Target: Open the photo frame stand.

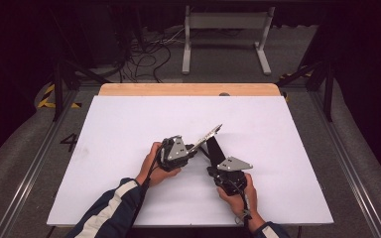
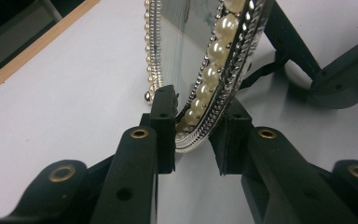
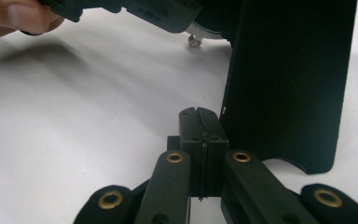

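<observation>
A silver picture frame (image 1: 206, 137) with a pearl-studded rim (image 2: 214, 60) stands tilted on the white table, propped on its black back stand (image 1: 213, 146). My left gripper (image 1: 194, 148) grips the frame's lower edge; in the left gripper view its pads (image 2: 165, 107) press on the glass face and the back of the rim. My right gripper (image 1: 212, 167) lies low on the table just beside the stand (image 3: 289, 84), its jaws shut tight together (image 3: 199, 116) with nothing seen between them. A thin black strap (image 2: 265, 70) links the frame to the stand.
The white board (image 1: 129, 129) covers a wooden table whose far edge (image 1: 188, 89) shows. Beyond it are a grey floor, cables (image 1: 144, 54) and a white metal stand (image 1: 225, 34). A hand (image 3: 14, 16) holds the left gripper.
</observation>
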Motion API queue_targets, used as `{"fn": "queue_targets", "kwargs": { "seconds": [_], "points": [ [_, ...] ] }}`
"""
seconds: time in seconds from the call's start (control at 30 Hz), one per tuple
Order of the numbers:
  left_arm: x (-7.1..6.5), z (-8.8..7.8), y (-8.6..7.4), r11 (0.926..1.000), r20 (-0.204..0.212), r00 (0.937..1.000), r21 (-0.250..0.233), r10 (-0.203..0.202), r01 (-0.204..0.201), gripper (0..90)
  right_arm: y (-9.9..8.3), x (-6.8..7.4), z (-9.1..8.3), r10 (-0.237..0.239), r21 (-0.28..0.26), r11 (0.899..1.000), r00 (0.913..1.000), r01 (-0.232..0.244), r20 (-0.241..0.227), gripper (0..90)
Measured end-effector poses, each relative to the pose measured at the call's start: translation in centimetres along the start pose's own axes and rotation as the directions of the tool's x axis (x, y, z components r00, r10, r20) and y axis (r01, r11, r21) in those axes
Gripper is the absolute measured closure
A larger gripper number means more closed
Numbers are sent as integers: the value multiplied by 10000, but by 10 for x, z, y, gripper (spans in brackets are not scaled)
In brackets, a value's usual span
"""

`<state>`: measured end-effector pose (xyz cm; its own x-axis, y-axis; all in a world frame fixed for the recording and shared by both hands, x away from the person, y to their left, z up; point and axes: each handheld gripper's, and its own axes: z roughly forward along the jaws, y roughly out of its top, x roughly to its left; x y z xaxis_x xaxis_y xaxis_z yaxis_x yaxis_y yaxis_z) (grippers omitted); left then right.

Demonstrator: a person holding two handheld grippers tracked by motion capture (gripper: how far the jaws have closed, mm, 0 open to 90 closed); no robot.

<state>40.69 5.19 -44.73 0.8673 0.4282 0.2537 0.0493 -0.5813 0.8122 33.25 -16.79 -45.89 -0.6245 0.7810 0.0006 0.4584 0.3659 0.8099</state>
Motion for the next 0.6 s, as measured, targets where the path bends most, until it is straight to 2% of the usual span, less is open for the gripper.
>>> {"fn": "queue_targets", "kwargs": {
  "seconds": [0.17, 0.47, 0.6],
  "points": [
    [2, 2, -2, 9997, 217, 9995, -75, -237, 239, 734, 0, -2, 0, 63, -37, 10000, 9999, -62, 110, 900],
    [-1, 0, 1, 9996, -58, 9997, 138, 227, -226, 761, 0, -4, -1, 185, -124, 9998, 9997, -183, 183, 900],
    [2, 1, -1, 10000, 121, 9999, -8, 64, -64, 753, -1, -7, -1, 437, -177, 9989, 9990, -436, 51, 900]
  ]
}}
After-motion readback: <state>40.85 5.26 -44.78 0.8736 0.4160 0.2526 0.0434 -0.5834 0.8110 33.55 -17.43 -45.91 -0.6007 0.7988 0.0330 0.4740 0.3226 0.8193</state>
